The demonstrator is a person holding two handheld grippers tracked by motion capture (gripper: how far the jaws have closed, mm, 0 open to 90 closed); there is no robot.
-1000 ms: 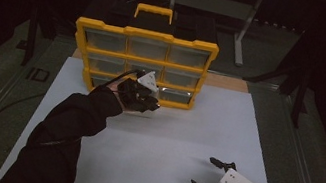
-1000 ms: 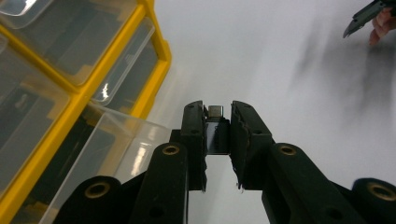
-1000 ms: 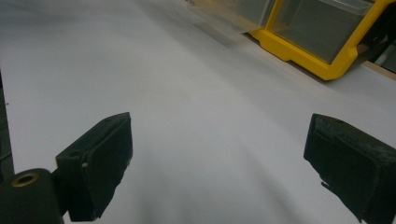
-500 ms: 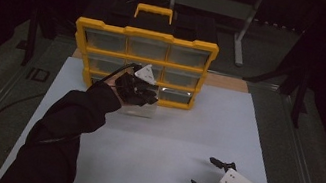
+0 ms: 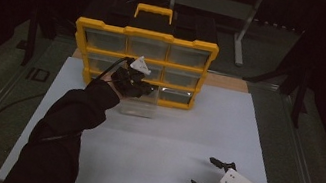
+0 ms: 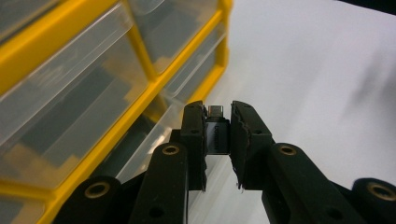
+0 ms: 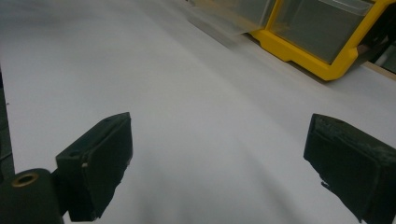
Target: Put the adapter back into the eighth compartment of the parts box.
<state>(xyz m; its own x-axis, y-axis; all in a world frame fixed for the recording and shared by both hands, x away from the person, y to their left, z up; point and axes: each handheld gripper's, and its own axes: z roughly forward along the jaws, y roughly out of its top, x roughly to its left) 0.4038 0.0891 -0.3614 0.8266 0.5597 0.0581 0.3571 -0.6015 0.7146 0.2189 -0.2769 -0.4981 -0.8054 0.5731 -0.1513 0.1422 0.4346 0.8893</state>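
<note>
Nine clear drawers, one pulled-out drawer.

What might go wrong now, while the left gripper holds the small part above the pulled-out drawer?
1. The left gripper pinches the small dark part only at its pad tips, so it may slip or twist.
2. The clear drawer sits pulled out of the yellow organizer; a release off its opening would drop the part on the white table.
3. The hand is close to the organizer's front and may bump it.
</note>
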